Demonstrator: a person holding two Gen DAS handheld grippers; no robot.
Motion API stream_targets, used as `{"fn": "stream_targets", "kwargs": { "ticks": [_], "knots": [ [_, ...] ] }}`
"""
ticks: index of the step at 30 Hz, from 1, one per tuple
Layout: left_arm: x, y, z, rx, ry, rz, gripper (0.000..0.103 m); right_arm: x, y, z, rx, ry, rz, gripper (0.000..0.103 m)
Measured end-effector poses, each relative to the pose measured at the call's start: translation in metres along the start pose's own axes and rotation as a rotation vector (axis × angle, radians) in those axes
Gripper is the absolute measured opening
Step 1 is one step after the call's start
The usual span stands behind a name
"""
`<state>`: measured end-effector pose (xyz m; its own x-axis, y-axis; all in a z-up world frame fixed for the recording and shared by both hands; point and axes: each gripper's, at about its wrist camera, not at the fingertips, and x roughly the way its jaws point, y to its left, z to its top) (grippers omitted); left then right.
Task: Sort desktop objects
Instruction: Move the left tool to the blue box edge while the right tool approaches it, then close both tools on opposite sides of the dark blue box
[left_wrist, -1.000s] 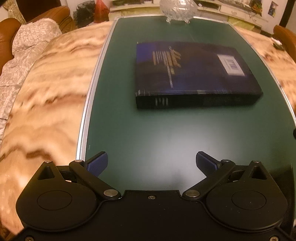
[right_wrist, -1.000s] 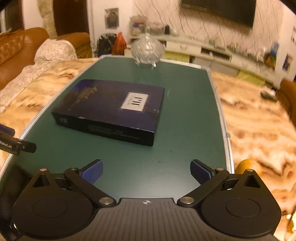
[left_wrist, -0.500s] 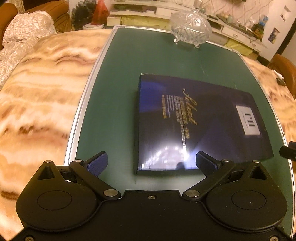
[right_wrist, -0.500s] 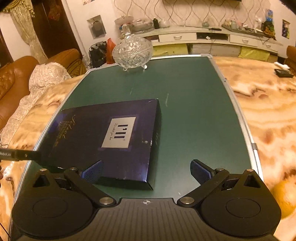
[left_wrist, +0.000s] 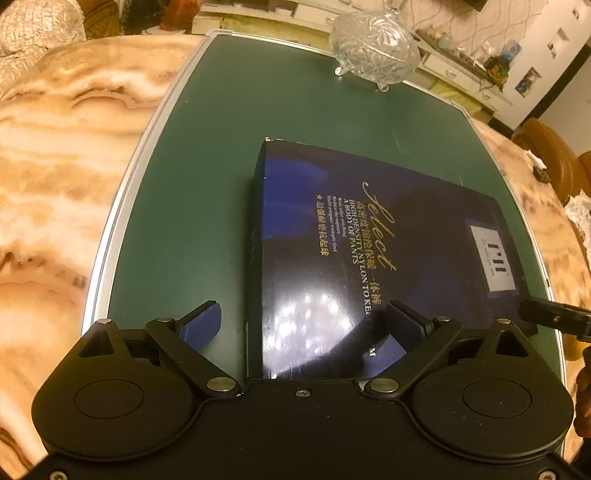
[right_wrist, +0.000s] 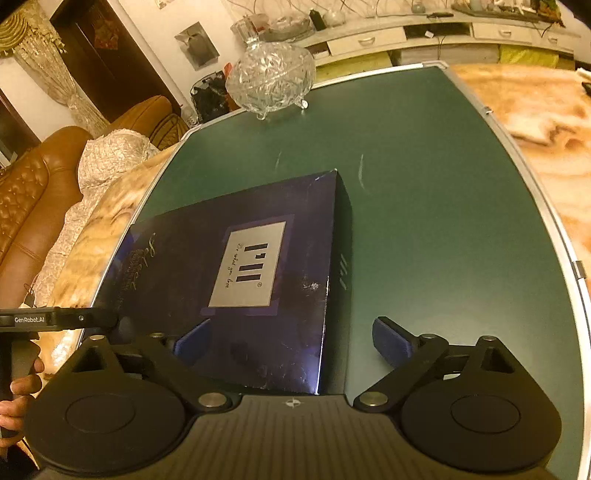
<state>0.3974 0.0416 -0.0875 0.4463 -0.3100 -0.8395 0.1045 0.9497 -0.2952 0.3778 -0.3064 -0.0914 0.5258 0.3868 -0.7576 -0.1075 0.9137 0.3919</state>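
A flat dark blue box (left_wrist: 369, 258) lies on the green mat (left_wrist: 192, 206) of a marble-patterned table (left_wrist: 55, 166), near the mat's middle, with its gold lettering and a grey label (right_wrist: 251, 266) facing up. The left gripper (left_wrist: 303, 325) points steeply down at the box's near left corner: its jaws are closing but stand wide, with one blue pad over bare mat just left of the box edge and the other over the glossy lid, so the box edge sits between them; neither pad presses on the box. The right gripper (right_wrist: 291, 341) comes at the opposite near corner in the same way, jaws closing yet wide, the left pad over the lid and the right pad over the mat beside the box's right side, with no clamp on it. Each wrist view catches the other gripper at its frame edge, and in the right wrist view a hand (right_wrist: 18, 391) is wrapped round the left gripper's handle. A cut-glass lidded bowl (left_wrist: 375, 44) stands at the far end of the mat, well apart from the box. A brown sofa (right_wrist: 33, 206) with a lace cover is beyond the table.
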Motion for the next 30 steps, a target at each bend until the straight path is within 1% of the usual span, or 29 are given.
{"fn": "stream_targets", "kwargs": {
  "ticks": [3, 4, 5, 9, 14, 20, 30],
  "knots": [
    [0.002, 0.000, 0.001, 0.001, 0.001, -0.018, 0.093, 0.004, -0.001, 0.000, 0.005, 0.001, 0.011, 0.096],
    [0.004, 0.000, 0.001, -0.002, 0.005, -0.032, 0.091, 0.005, -0.001, 0.000, 0.007, 0.004, 0.015, 0.094],
    [0.005, 0.000, 0.002, -0.005, 0.008, -0.043, 0.089, 0.006, -0.001, 0.000, 0.010, 0.007, 0.019, 0.090],
    [0.008, 0.000, 0.003, -0.006, 0.011, -0.053, 0.090, 0.010, -0.003, -0.001, 0.034, 0.017, 0.046, 0.084],
    [0.011, 0.002, 0.005, -0.013, 0.014, -0.064, 0.089, 0.012, -0.005, -0.001, 0.047, 0.009, 0.054, 0.084],
    [0.011, -0.002, 0.005, 0.007, 0.014, -0.065, 0.088, 0.011, -0.007, 0.000, 0.054, 0.011, 0.066, 0.081],
    [0.005, -0.007, 0.002, 0.033, 0.013, -0.063, 0.088, 0.006, -0.002, -0.004, 0.047, -0.006, 0.061, 0.080]
  ]
}}
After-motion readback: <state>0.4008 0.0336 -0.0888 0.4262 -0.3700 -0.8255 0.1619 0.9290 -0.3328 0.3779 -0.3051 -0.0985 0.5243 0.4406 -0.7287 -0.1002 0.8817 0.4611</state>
